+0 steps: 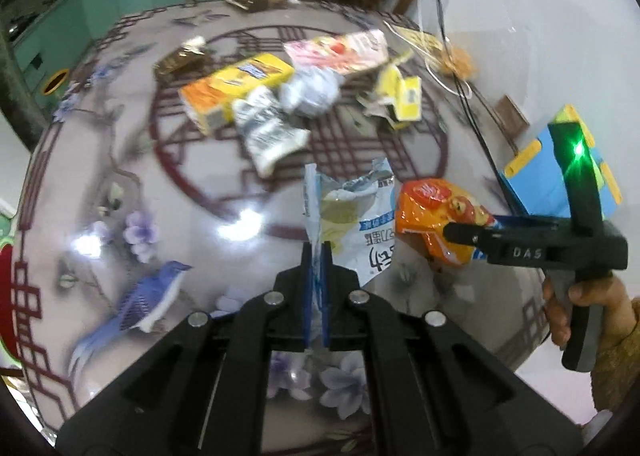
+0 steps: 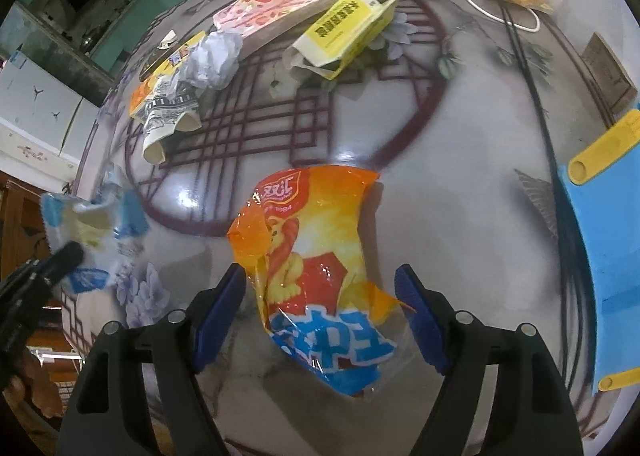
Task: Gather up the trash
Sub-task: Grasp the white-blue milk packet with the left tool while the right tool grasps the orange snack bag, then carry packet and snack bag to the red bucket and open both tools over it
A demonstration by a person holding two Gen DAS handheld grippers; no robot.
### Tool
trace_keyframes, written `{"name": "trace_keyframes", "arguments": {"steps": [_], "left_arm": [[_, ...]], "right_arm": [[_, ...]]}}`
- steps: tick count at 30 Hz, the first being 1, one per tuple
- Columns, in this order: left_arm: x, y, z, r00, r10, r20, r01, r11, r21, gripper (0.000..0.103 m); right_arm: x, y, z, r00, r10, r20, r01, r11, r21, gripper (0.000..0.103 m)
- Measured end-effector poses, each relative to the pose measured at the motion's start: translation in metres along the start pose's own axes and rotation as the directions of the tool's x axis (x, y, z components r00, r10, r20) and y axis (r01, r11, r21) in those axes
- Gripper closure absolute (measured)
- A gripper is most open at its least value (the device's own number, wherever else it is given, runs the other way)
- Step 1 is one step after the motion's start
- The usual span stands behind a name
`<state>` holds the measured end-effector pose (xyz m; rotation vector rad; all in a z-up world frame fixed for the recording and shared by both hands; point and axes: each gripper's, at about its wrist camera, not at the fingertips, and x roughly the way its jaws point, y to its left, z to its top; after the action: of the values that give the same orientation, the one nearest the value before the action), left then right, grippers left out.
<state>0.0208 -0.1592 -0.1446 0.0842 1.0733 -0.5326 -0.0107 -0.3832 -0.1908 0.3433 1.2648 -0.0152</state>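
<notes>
Left gripper [image 1: 318,256]: pressing together, pinching white-and-blue wrapper [image 1: 360,216], lifting it off table [image 1: 120,176].
Right gripper [image 2: 320,308]: spreading wide, straddling orange wrapper [image 2: 312,248], pads not touching it.
Remaining trash: boxes and crumpled paper [image 2: 212,56], lying beyond both tongs.

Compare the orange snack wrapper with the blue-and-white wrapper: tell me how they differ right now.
The blue-and-white wrapper is clamped between the shut pads of the left gripper; the orange snack wrapper lies between the open pads of the right gripper, not yet pinched. The blue-and-white one is torn open and sticks up from its gripper; the orange one lies crumpled on the table. Both are empty, crinkled plastic packets.
</notes>
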Motion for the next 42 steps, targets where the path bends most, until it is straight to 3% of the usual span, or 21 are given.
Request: {"name": "trace_keyframes", "arguments": {"steps": [4,7,19,42], "left_arm": [[-0.01,0.014,0.002,1.0,0.014,0.015,-0.014,0.999,-0.032,0.1],[-0.016,0.024,0.004,0.999,0.017,0.029,-0.015,0.999,-0.052,0.1],[-0.04,0.074,0.009,0.996,0.053,0.072,-0.046,0.995,-0.09,0.1],[-0.083,0.215,0.021,0.992,0.061,0.11,-0.051,0.995,-0.091,0.1]], "right_arm": [[-0.001,0.013,0.003,1.0,0.002,0.018,-0.001,1.0,-0.018,0.054],[-0.006,0.024,0.008,0.998,-0.006,0.055,0.008,0.999,-0.038,0.057],[-0.027,0.085,0.03,0.989,0.028,0.143,-0.016,0.997,-0.081,0.058],[-0.012,0.227,0.035,0.978,-0.006,0.207,0.018,0.998,-0.057,0.057]]}}
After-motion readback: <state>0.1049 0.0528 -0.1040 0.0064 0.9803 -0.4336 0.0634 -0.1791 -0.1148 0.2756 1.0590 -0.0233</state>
